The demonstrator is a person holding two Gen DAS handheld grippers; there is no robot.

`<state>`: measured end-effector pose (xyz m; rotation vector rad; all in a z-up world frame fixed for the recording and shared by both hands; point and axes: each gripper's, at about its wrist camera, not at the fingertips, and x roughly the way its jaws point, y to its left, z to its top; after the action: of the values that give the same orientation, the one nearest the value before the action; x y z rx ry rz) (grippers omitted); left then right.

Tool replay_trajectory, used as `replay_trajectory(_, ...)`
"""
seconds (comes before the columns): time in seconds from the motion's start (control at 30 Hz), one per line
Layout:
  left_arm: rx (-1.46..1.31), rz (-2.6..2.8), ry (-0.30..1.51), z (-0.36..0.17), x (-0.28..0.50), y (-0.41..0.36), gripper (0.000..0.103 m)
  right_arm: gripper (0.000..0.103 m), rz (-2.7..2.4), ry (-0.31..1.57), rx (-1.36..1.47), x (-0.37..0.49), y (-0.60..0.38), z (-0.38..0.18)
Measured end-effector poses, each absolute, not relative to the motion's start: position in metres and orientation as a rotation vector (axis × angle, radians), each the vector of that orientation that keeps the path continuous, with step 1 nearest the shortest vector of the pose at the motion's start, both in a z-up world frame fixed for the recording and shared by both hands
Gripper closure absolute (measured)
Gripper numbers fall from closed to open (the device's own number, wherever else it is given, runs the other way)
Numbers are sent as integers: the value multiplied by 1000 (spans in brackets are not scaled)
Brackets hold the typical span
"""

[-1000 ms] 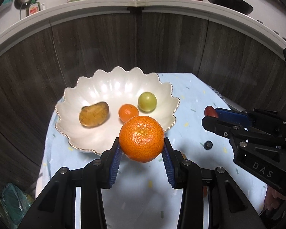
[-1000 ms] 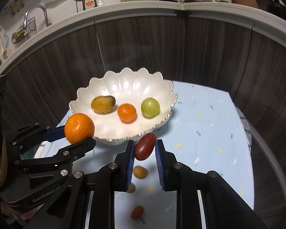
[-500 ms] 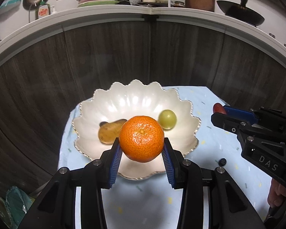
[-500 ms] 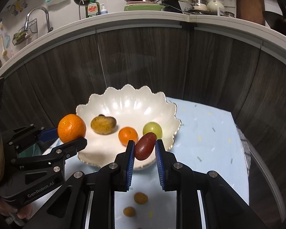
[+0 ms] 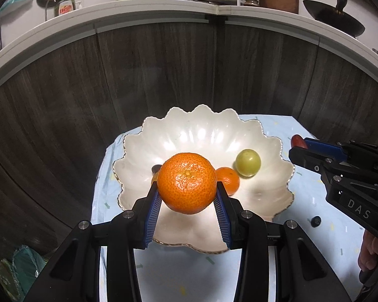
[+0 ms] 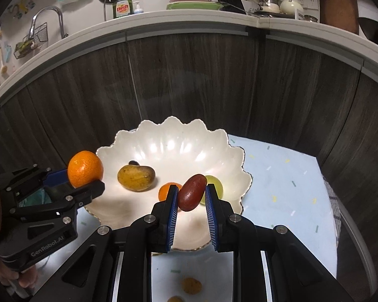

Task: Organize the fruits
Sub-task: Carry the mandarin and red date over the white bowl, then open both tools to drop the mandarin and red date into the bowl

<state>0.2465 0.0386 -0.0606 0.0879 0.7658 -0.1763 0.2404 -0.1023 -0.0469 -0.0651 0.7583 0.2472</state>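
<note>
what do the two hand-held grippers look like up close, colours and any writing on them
Both are matte black angular frames with silver bolt heads and ribbed blue pads lining the fingers. The left hand-held gripper carries white "GenRobot.AI" lettering on its side, seen from the right wrist view. The right hand-held gripper shows "DAS" on its side in the left wrist view. No cables or sleeves are visible.

Dish soap bottle (image 6: 122, 7) beside faucet (image 6: 48, 20)
</note>
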Motion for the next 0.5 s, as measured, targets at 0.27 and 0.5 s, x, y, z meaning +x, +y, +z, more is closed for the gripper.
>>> replay_trajectory(0.27, 89, -167, 792, -72, 261, 44, 62, 80, 237, 804, -57, 254, -104, -61)
replay_trajectory(0.5, 79, -159, 823, -82, 270, 49, 62, 80, 249, 843, -64, 263, -98, -69)
